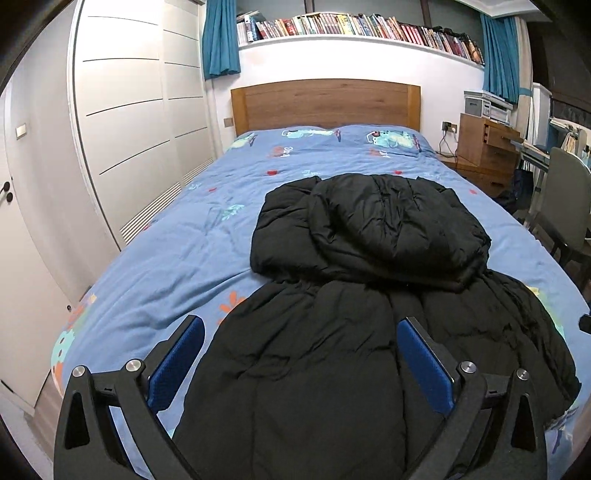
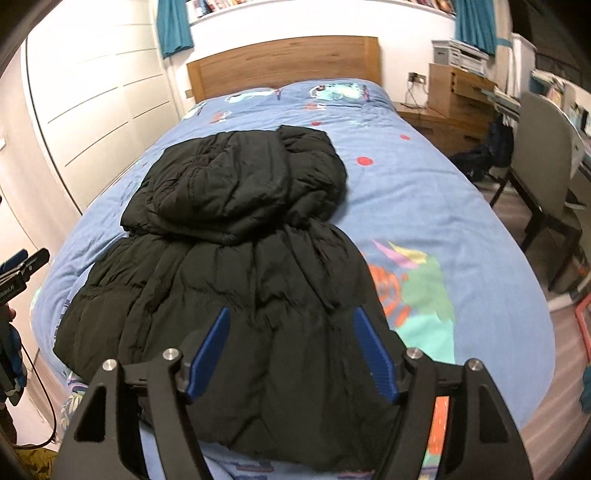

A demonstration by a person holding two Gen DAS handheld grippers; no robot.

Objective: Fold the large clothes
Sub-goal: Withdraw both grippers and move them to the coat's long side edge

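Note:
A large black puffer jacket (image 1: 332,332) lies on the blue patterned bed cover (image 1: 184,240), its hood end folded over toward the headboard. It also shows in the right wrist view (image 2: 240,258). My left gripper (image 1: 301,325) is open and empty, hovering above the jacket's near part, its left finger over the bed cover. My right gripper (image 2: 291,317) is open and empty above the jacket's near hem. The left gripper's tip (image 2: 22,264) shows at the left edge of the right wrist view.
A wooden headboard (image 1: 325,103) stands at the far end. White wardrobe doors (image 1: 129,122) run along the left. A wooden nightstand (image 1: 484,147), a desk and a grey chair (image 1: 565,195) stand on the right. A bookshelf (image 1: 351,27) runs above.

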